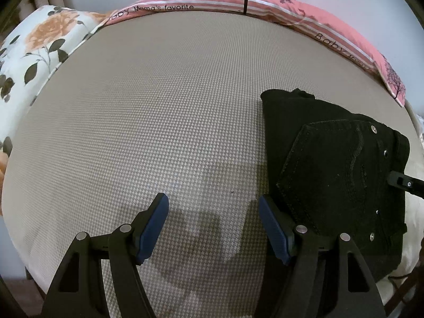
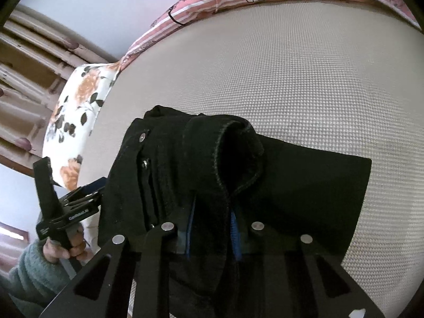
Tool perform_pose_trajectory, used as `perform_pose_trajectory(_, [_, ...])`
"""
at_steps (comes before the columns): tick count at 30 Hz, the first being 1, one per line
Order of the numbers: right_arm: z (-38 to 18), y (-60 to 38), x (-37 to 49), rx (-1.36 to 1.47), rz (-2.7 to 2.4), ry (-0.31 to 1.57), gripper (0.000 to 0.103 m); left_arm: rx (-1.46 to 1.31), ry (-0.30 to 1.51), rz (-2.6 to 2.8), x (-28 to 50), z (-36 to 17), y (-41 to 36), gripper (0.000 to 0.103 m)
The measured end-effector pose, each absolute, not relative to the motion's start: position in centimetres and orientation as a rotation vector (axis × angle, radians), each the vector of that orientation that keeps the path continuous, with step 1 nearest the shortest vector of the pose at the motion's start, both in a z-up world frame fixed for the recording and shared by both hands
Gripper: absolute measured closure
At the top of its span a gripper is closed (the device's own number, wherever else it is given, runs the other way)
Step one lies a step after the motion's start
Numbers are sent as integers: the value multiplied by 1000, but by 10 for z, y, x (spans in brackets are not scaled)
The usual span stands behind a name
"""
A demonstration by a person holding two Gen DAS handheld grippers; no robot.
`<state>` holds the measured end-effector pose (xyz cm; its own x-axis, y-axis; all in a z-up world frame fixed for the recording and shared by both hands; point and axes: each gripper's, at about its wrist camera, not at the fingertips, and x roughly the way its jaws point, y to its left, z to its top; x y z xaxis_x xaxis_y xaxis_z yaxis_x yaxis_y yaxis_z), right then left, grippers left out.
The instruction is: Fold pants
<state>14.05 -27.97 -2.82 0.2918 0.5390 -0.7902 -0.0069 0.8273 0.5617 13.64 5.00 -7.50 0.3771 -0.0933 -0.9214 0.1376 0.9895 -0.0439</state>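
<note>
At three o'clock of the spread, empty left gripper (image 1: 213, 225), the folded black pants (image 1: 336, 164) lie on the mattress (image 1: 159, 106), long axis toward twelve, nearer the right gripper (image 2: 212, 225), clamped on their hem.

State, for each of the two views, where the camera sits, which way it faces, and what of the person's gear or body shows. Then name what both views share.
Left wrist: sits behind the open left gripper, looking across the grey mattress; its fingers hold nothing.
Right wrist: sits behind the right gripper, shut on the black pants; the person's hand shows at the left.
Shared: pants, mattress, pink pillow, floral pillow.
</note>
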Motion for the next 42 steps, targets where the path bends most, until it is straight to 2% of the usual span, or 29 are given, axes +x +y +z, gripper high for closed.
perform_pose_trajectory(6, [-8, -266, 131, 365, 317, 1198, 93, 31, 1173, -146, 134, -71, 51, 32])
perform_pose_trajectory(17, [44, -266, 101, 294, 192, 1179, 95, 11, 1144, -217, 131, -50, 46, 32])
perform_pose_trajectory(22, [41, -292, 91, 329, 104, 1192, 95, 28, 1130, -268, 131, -42, 30, 32])
perform_pose_trajectory(27, [9, -310, 89, 385, 56, 1254, 94, 59, 1141, -302, 131, -49, 15, 32])
perform_pose_trajectory(29, [-4, -313, 91, 394, 48, 1269, 91, 81, 1164, -308, 132, -58, 8, 32])
perform_pose_trajectory(31, [-7, -319, 93, 431, 48, 1274, 86, 108, 1169, -305, 133, -64, 4, 32])
perform_pose_trajectory(32, [-7, -321, 93, 438, 42, 1278, 79, 117, 1170, -305, 134, -66, 3, 32])
perform_pose_trajectory(35, [-3, -319, 86, 398, 42, 1282, 71, 126, 1171, -306, 133, -69, 1, 32])
perform_pose_trajectory(42, [-5, -302, 59, 308, 45, 1299, 66, 111, 1180, -279, 118, -69, 11, 31])
